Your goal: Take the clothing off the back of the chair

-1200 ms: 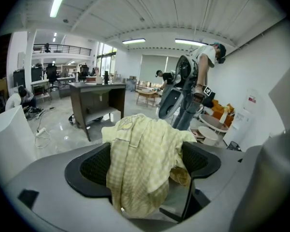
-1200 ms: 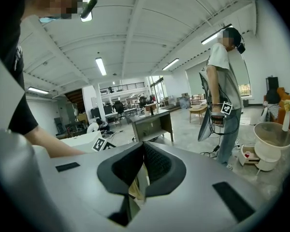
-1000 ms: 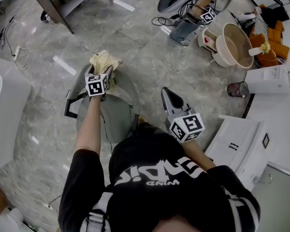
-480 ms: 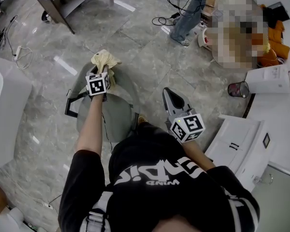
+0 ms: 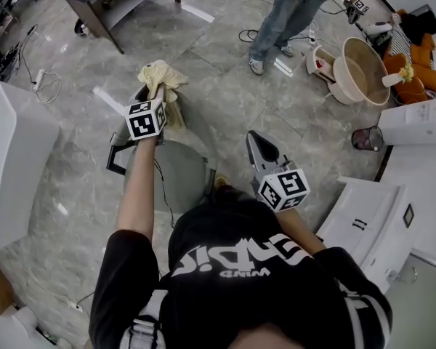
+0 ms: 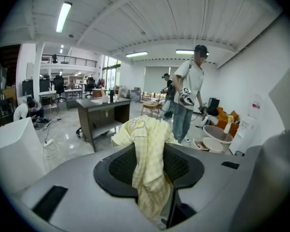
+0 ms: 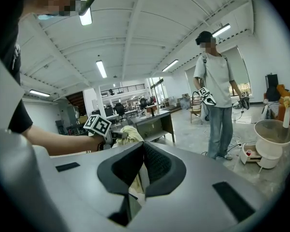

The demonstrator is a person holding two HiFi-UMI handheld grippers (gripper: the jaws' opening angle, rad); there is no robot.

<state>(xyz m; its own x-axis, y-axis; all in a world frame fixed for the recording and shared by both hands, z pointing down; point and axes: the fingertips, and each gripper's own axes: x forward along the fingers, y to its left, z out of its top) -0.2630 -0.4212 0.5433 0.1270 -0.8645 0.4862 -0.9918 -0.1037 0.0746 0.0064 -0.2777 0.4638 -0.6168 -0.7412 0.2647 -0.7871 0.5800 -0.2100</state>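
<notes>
**Garment pinched over chair**

What may be a brush (image 5: pixel 394 73) is held in the beige basin (image 5: pixel 352 71). Over the back of the grey chair (image 5: pixel 171 177), yellow clothing (image 5: pixel 160 75) is hung long axis downward, pinched by the left gripper (image 5: pixel 156 97), jaws just closed on it. The right gripper (image 5: pixel 256 140) is pressed together, empty.

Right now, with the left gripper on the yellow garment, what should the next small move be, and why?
Probably raise the left gripper higher and draw it away from the chair. Its jaws have just closed on the yellow garment, and the cloth's lower end hangs close against the chair back, so it may not be clear yet.
</notes>
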